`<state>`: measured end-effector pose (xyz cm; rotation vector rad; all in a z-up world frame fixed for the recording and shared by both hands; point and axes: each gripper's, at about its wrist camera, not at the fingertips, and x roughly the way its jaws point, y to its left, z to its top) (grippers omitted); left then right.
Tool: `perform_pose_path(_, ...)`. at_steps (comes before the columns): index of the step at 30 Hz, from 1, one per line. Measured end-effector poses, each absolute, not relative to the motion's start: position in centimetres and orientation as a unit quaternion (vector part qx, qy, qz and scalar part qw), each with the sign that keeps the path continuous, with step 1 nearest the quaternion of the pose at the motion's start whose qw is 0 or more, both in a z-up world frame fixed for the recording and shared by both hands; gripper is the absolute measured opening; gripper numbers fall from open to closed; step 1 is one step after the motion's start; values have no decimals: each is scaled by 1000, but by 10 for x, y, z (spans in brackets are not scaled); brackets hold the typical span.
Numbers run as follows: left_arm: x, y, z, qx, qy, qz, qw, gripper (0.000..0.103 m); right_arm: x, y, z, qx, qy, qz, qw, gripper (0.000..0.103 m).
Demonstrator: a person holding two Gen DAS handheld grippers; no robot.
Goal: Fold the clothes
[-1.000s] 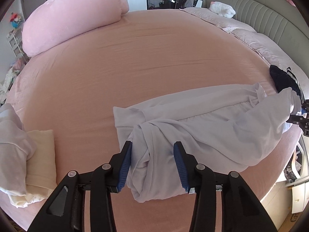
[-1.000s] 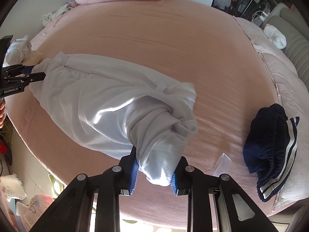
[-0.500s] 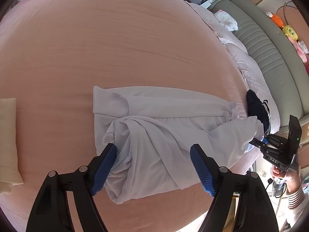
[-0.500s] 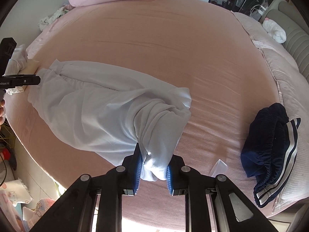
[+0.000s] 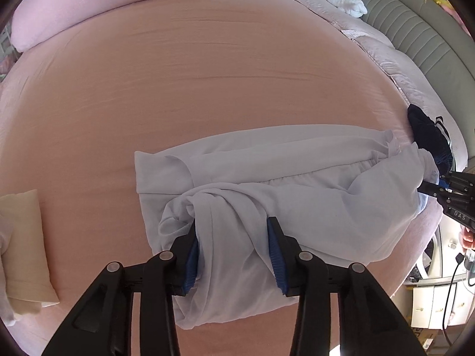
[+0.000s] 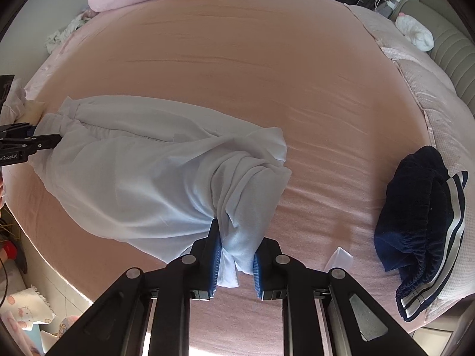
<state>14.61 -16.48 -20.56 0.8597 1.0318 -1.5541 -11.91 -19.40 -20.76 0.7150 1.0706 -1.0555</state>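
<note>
A pale white garment [image 5: 297,184] lies stretched across the near part of the pink bed [image 5: 207,68], bunched at both ends. My left gripper [image 5: 234,255] straddles one bunched end, its jaws closing, and the blue pads press into the cloth. In the right wrist view the same garment [image 6: 133,163] runs left from my right gripper [image 6: 236,258]. Its jaws are also closing, pinching a gathered fold at the other end. Each gripper shows at the far end in the other view: the right gripper [image 5: 445,190], the left gripper [image 6: 29,142].
A navy garment with white stripes [image 6: 421,213] lies crumpled at the bed's right side, with a small white packet [image 6: 338,259] near it. A folded cream cloth [image 5: 23,237] sits at the left edge. A pink pillow [image 5: 89,6] and a grey headboard [image 5: 415,29] border the bed.
The left gripper opened wide over the bunched end, then closed in on it. The right gripper's jaws narrowed on the fold they hold. The garment lies straighter between them.
</note>
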Motion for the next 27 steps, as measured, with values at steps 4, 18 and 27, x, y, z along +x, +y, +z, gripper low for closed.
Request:
perform_pose_path(4, 169, -164, -201, 305, 479, -641, 516, 24, -124, -195, -203, 320, 468, -464, 680, 13)
perform_pose_path(18, 204, -175, -179, 287, 489, -632, 529, 19, -128, -215, -192, 330, 476, -463, 671, 10)
perform_pose_path(27, 178, -171, -183, 396, 462, -622, 493, 79, -113, -205, -193, 290, 544, -445, 650, 39)
